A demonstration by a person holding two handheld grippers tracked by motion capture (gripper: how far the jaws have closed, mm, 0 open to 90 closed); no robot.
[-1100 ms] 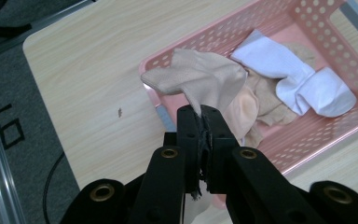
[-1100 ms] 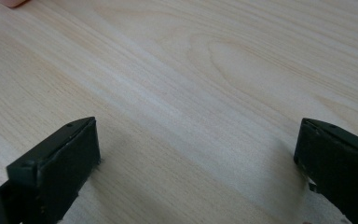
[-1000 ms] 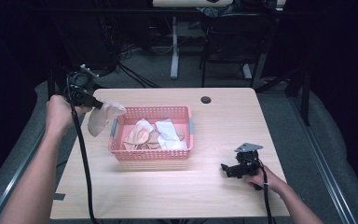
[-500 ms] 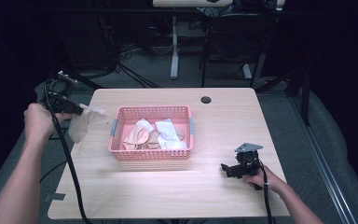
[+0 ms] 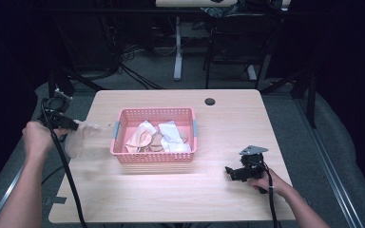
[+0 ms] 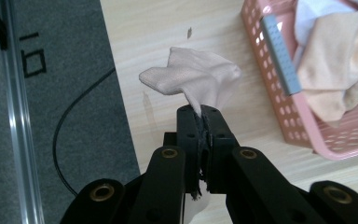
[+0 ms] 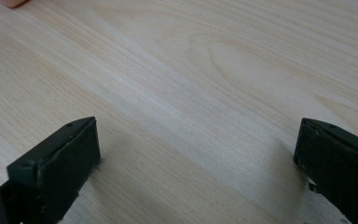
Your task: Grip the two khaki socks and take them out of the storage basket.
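While my left fingers [image 6: 200, 114] clench a beige sock [image 6: 193, 77] by one thin edge over the counter [image 5: 171, 190] left of the pink basket [image 5: 154, 156], it could slip free; my right fingers [image 7: 196, 163], released, seem too far to help

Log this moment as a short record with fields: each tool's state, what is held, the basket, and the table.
left tool: shut on the sock, held over the table's left edge, left of the basket
right tool: open, nothing between the jaws, low over bare wood at the table's right front
sock: pale beige, pinched at one end, the rest hanging free
basket: pink, near the table's middle, holds beige and white socks
table: light wood, a dark round hole near its far edge
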